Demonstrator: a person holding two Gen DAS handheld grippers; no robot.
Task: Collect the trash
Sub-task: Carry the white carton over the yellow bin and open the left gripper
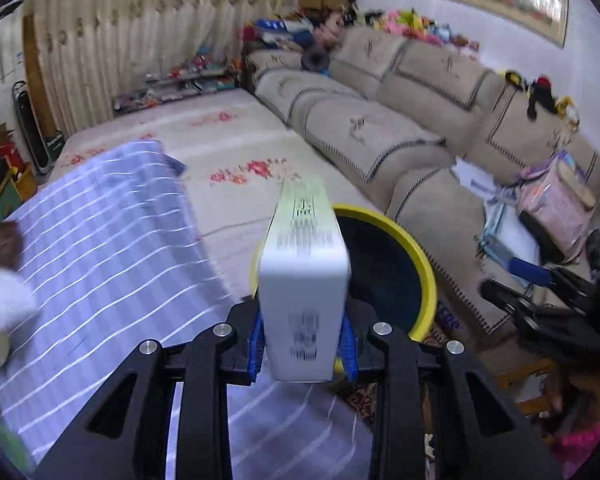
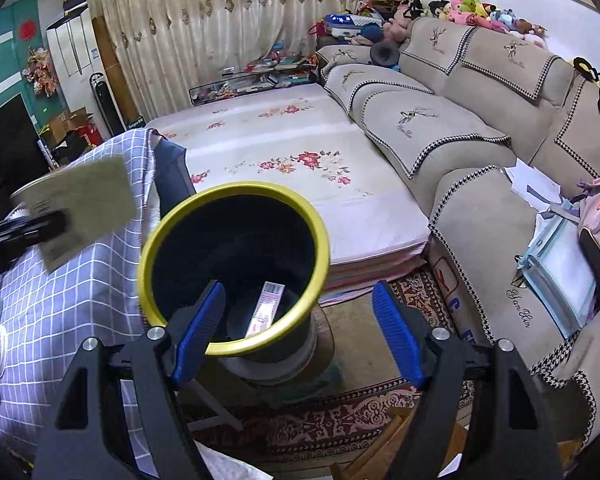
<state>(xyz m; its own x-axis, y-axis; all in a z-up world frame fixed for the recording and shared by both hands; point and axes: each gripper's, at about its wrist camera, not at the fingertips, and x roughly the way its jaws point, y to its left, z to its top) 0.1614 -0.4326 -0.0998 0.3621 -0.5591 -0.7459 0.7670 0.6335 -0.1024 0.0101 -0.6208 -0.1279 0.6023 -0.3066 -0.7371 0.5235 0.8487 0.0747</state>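
Currently my left claw (image 1: 304, 344) is clamped on a white rectangular cardboard box with printed text (image 1: 304, 280). The blue ribbed pads (image 1: 257, 344) press its two broad faces near the lower end, so most of the box sticks out ahead of the claw, long axis forward. My reading: gripping it low and end-on leaves the far end free to tip into an opening.

Just past the box sits the black round bin with a yellow rim (image 1: 424, 272), partly hidden behind it. The right wrist view shows this box from the side at the left edge, beside the bin mouth and not yet over it, above a grey cloth with white check lines (image 2: 80, 288) draped over a surface.

My right claw (image 2: 300, 328) stands apart with nothing between its pads; the left pad shows in front of the near rim, the right pad outside it. It hangs over the bin (image 2: 236, 248), pointing down into it. Judgement: kept wide and idle there, clear of the left claw's path.

Inside the bin a narrow flat packet with a barcode (image 2: 266, 308) leans against the wall, so collection is part done.

Beyond: a patterned red rug (image 2: 320, 420), a floral mattress (image 2: 292, 160) and a beige sofa (image 2: 480, 128).

Next step, I judge: bring the box over the rim, then release. Risk: the long box catching on the rim.
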